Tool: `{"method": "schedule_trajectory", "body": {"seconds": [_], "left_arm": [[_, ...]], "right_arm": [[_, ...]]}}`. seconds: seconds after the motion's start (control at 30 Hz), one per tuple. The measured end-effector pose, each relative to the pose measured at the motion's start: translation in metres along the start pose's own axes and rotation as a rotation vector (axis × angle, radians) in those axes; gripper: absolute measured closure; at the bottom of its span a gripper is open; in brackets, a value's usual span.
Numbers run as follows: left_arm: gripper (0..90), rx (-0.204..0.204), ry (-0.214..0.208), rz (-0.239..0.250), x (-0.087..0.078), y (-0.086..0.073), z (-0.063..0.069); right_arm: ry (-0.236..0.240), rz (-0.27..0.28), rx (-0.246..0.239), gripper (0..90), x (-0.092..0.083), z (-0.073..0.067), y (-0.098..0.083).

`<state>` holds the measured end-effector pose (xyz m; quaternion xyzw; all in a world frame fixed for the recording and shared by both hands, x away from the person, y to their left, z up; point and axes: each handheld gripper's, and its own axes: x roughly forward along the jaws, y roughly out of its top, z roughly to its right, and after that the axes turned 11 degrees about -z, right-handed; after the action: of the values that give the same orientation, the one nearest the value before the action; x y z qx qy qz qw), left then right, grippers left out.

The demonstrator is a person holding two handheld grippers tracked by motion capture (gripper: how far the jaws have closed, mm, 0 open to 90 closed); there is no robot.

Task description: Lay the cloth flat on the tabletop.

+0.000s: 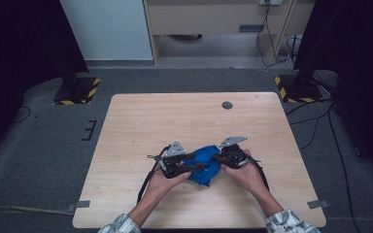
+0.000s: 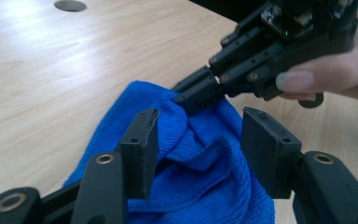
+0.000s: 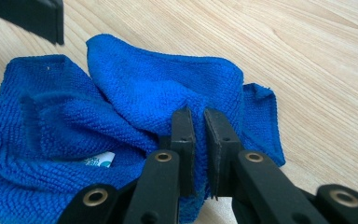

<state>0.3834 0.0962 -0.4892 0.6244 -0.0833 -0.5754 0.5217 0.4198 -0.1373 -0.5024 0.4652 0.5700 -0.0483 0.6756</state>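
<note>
A crumpled blue cloth (image 1: 204, 165) is seen on the desk (image 1: 141, 121), nearer its front edge and about midway between its left and right edges. A fold of the cloth is pinched between the narrow jaws of the right gripper (image 3: 199, 135), which is held by the person's right hand (image 1: 245, 172). The jaws of the left gripper (image 2: 198, 144) are kept apart, with bunched cloth lying between them but not pressed by the far pad. A white label (image 3: 98, 161) is glimpsed among the folds.
</note>
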Motion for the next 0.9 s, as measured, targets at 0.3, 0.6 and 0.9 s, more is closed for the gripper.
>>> {"method": "schedule_trajectory", "body": {"seconds": [0.3,0.6,0.9], "left_arm": [[52.8,0.001,-0.009,-0.078,0.017,-0.006,0.001],[83.6,0.035,-0.002,-0.144,0.024,-0.007,-0.002],[88.1,0.026,0.064,-0.152,0.028,0.006,-0.027]], "right_arm": [[0.000,0.002,0.002,82.8,0.000,0.000,0.000],[-0.013,0.004,-0.002,83.1,0.003,-0.003,0.002],[-0.041,0.020,0.010,83.4,0.001,0.000,0.007]]}}
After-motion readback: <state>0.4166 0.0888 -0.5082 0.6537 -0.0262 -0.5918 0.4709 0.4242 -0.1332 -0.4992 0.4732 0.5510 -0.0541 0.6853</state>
